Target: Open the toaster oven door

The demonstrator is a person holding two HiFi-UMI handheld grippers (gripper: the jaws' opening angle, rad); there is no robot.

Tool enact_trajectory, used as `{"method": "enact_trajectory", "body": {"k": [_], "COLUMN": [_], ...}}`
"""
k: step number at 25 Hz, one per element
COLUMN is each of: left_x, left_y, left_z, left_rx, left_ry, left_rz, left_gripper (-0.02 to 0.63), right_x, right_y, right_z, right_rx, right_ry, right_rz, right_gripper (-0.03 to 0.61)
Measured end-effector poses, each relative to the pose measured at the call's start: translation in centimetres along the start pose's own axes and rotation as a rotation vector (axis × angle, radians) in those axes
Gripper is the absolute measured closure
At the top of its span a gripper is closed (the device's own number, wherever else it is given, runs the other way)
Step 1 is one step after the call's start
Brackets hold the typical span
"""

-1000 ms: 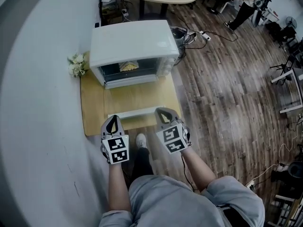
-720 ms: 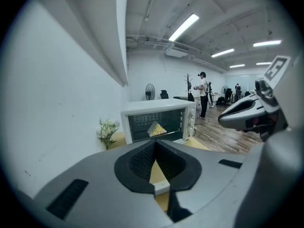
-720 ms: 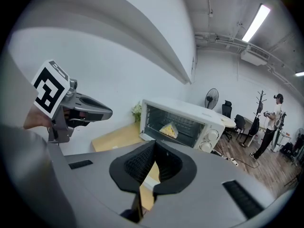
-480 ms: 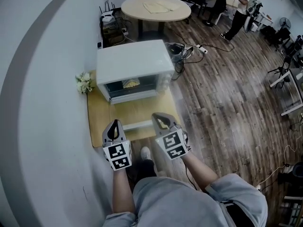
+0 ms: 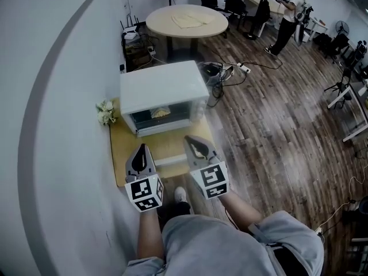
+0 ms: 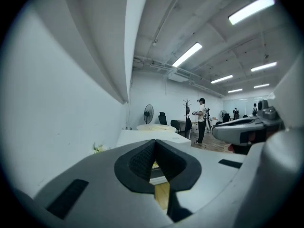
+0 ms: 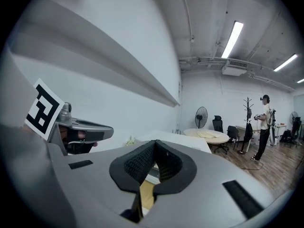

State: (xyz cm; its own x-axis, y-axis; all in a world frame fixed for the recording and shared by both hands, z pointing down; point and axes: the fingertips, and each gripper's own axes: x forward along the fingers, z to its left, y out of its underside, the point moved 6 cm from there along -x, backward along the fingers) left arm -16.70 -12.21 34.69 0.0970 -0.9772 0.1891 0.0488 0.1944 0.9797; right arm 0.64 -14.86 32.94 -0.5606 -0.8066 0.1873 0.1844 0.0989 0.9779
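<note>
A: What stands ahead?
B: A white toaster oven (image 5: 164, 88) fills the back of the wooden table (image 5: 119, 157); a white bar (image 5: 171, 160) crosses the bare front strip.
A: And the sides?
B: Wall (image 5: 57, 125) and flowers (image 5: 105, 112) close on the left; open floor (image 5: 276, 131) on the right.

Smooth white casing with a slight sheen on the toaster oven (image 5: 164, 88). Pale matt wood for the table top (image 5: 118, 154), darker, streaky grained planks for the floor (image 5: 270, 125). Matt grey plastic shells on the left gripper (image 5: 140, 151) and right gripper (image 5: 194, 141), with ribbed black rubbery pads (image 6: 140, 161) inside.
</note>
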Motion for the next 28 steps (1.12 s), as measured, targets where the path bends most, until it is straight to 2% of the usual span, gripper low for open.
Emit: {"method": "enact_trajectory", "body": {"k": [6, 28], "left_x": [-0.6, -0.5], "left_y": [-2.5, -2.3], "left_z": [-0.4, -0.1], "left_rx": [-0.001, 0.015], "left_ry": [0.012, 0.019], "left_rz": [-0.069, -0.049], "left_gripper": [0.611, 0.611], "right_x": [-0.6, 0.0], "right_y": [-1.4, -1.4], "right_z": [-0.7, -0.7], "right_rx": [0.054, 0.06], "right_ry": [0.057, 0.054], "right_rz": [-0.08, -0.07], "right_gripper": [0.578, 0.58]}}
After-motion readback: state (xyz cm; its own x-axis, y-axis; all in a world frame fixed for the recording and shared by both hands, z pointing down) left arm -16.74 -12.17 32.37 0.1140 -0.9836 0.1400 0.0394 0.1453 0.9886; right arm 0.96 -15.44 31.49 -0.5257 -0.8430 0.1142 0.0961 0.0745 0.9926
